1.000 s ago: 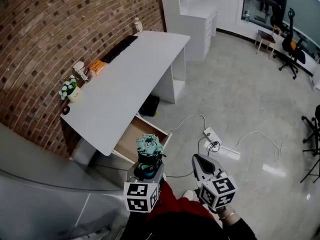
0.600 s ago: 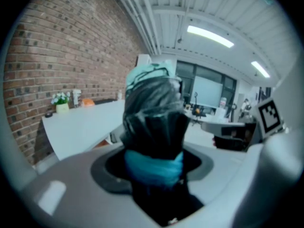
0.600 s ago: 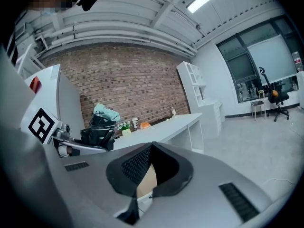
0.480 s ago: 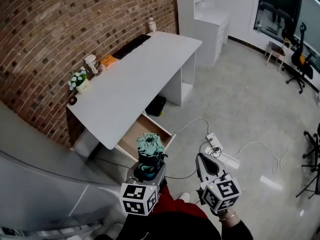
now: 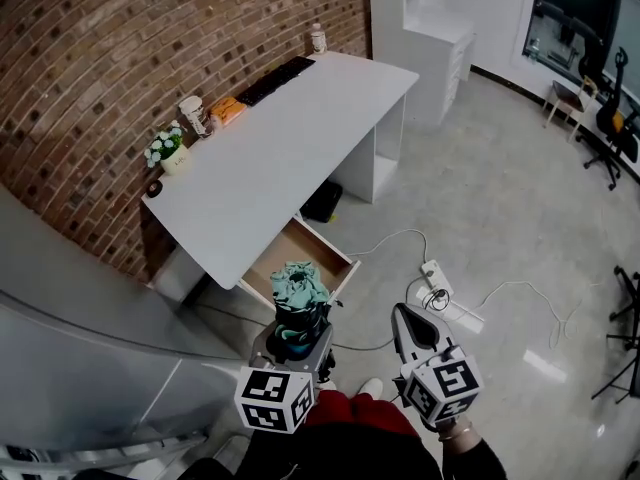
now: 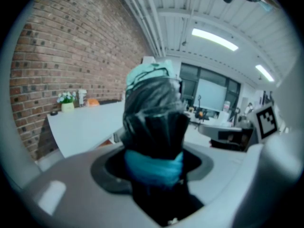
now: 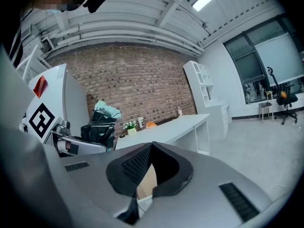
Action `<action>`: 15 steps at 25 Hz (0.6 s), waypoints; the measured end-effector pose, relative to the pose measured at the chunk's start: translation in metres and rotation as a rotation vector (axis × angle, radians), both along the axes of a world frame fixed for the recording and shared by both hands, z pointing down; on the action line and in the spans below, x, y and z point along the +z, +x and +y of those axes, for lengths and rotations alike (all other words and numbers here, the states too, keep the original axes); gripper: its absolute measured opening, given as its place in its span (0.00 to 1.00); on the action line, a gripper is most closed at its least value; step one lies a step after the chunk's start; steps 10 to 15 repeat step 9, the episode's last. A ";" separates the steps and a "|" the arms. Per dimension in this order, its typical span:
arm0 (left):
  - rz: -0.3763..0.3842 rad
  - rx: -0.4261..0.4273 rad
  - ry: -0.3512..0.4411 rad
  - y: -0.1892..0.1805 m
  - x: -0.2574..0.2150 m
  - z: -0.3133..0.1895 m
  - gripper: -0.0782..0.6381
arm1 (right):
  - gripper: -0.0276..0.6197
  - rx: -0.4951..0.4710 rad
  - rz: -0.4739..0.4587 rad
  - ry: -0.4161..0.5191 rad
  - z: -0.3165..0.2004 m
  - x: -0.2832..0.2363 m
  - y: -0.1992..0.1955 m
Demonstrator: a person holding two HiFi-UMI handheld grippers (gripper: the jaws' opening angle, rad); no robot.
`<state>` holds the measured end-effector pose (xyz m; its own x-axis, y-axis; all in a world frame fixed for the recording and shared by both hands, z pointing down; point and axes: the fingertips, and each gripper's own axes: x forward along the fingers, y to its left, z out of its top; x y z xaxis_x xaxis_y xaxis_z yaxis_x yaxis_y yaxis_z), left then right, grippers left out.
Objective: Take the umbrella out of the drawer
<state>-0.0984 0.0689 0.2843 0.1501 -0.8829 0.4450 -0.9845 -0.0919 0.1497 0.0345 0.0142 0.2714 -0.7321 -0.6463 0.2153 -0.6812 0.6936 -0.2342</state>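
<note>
A folded umbrella [image 5: 300, 290], black with a mint-green end, stands upright in my left gripper [image 5: 298, 330], whose jaws are shut on its lower part. It hangs in front of and above the open wooden drawer [image 5: 290, 255] of the white desk [image 5: 280, 158]. In the left gripper view the umbrella [image 6: 154, 113] fills the middle, a blue band round it just above my left gripper [image 6: 154, 170]. My right gripper [image 5: 408, 320] is beside it on the right, shut, with nothing in it. The right gripper view shows my right gripper [image 7: 151, 148] with tips meeting, and the umbrella [image 7: 102, 120] at left.
On the desk along the brick wall are a small plant [image 5: 168, 150], a cup [image 5: 192, 113], an orange item [image 5: 228, 110] and a keyboard [image 5: 275, 80]. A black bag [image 5: 322, 203] lies under the desk. A power strip with cables [image 5: 440, 293] lies on the floor at right.
The left gripper has risen a little with the umbrella held in it, away from the drawer. The head view has swung, so the desk sits further right. The right gripper has barely moved.
</note>
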 end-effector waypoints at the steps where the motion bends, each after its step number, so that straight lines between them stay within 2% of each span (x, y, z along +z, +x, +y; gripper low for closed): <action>1: 0.000 -0.003 0.002 -0.002 -0.001 0.001 0.49 | 0.04 -0.007 0.001 0.000 0.000 0.001 -0.003; 9: 0.018 -0.013 0.021 -0.017 -0.004 0.008 0.49 | 0.04 -0.047 0.007 0.027 0.005 -0.004 -0.028; 15: 0.018 -0.013 0.021 -0.017 -0.004 0.008 0.49 | 0.04 -0.047 0.007 0.027 0.005 -0.004 -0.028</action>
